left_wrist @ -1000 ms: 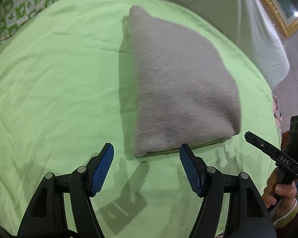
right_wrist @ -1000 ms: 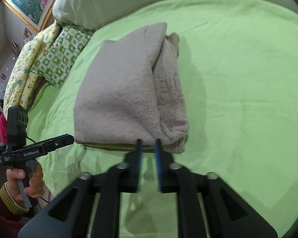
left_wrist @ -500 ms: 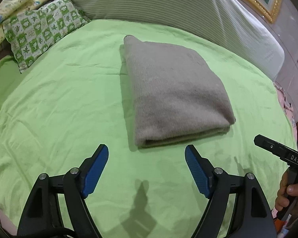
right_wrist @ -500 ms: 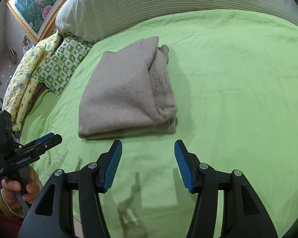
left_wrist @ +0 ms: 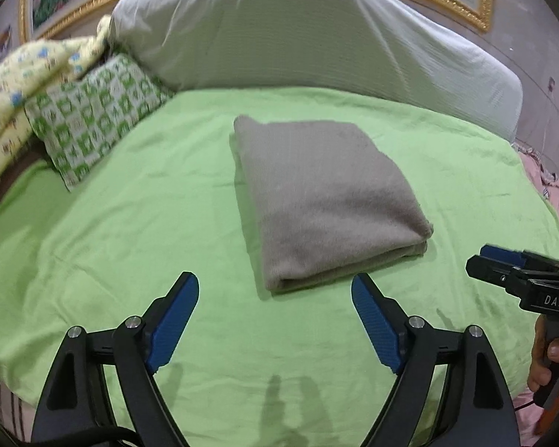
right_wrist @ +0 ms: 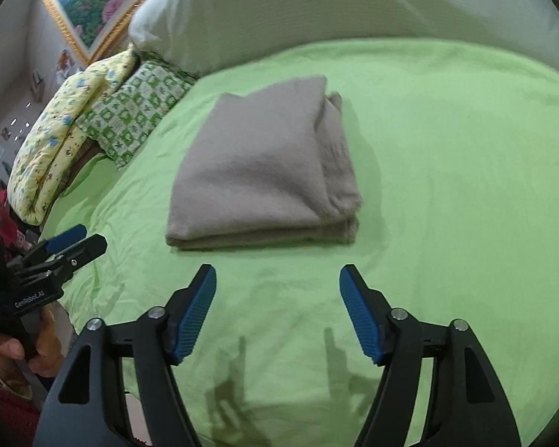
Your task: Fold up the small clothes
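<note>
Folded grey garment [left_wrist: 324,201] lies on green sheet [left_wrist: 130,223], apparently untouched; left gripper [left_wrist: 275,320] and right gripper [right_wrist: 277,309] spread wide.

One folded grey garment [left_wrist: 324,201] lies on one bed with a green sheet [left_wrist: 130,231]. Two tongs: left tongs [left_wrist: 275,320] and right tongs [right_wrist: 277,309], each with two blue pads, four pads in all. One green-and-white checked pillow [left_wrist: 93,119]. One yellow patterned quilt [left_wrist: 15,85]. One large pale striped bolster [left_wrist: 298,37]. One gilt-framed picture [right_wrist: 93,3]. Two hands show, one per view: right hand [left_wrist: 549,361], left hand [right_wrist: 26,354].
</note>
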